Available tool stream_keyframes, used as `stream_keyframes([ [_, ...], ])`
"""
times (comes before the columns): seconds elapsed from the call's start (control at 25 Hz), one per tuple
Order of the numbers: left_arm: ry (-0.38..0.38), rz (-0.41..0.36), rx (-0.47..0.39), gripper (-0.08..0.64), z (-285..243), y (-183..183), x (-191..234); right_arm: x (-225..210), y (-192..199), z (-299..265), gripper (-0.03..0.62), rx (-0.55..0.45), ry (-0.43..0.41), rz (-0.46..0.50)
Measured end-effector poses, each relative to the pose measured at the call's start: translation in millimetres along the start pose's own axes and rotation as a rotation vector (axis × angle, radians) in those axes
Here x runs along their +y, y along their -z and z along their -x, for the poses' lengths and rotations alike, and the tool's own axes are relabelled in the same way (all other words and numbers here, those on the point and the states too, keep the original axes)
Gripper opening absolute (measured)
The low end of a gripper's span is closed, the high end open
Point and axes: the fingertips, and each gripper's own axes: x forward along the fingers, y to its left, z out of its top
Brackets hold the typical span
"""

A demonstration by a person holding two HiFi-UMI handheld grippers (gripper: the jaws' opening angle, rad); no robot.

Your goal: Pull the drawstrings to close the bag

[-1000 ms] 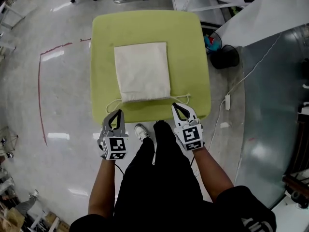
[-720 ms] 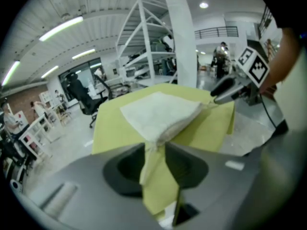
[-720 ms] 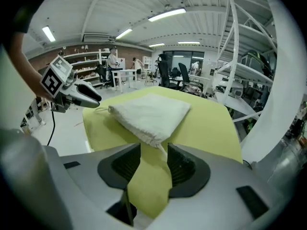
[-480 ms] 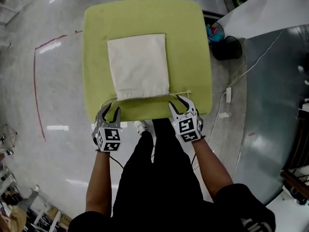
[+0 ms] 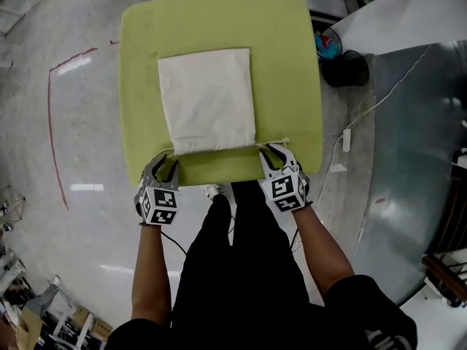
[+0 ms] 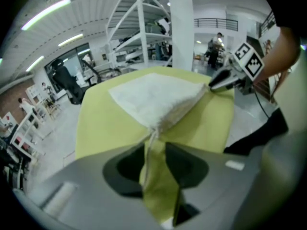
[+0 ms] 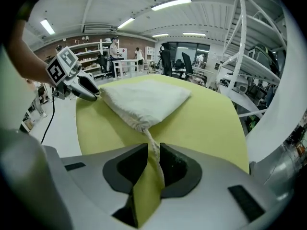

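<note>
While the right gripper point(image 5: 274, 152) is closing its jaws around the right drawstring point(image 7: 153, 150), the pads do not yet pinch it. The left gripper point(image 5: 165, 163) stands half spread, with the left drawstring point(image 6: 149, 150) lying loose in the gap against one jaw. The bag point(image 5: 208, 99), of pale cloth, lies flat on the green table point(image 5: 284, 57), its mouth toward 6 o'clock in the head view. The drawstrings leave it at the 5 and 7 o'clock corners.

Judgement: the bag is light, soft, limp and apparently empty, so it will likely slide rather than resist. The drawstrings are thin and may slip. Grip each close to the mouth and pull toward 3 and 9 o'clock together.
</note>
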Motion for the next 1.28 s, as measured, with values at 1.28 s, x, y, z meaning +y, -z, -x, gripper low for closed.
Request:
stream_keyframes([
  [1.28, 0.019, 0.046, -0.008, 0.006, 0, -13, 1, 4, -2, 3, 0.009, -0.021, -0.057, -0.045],
])
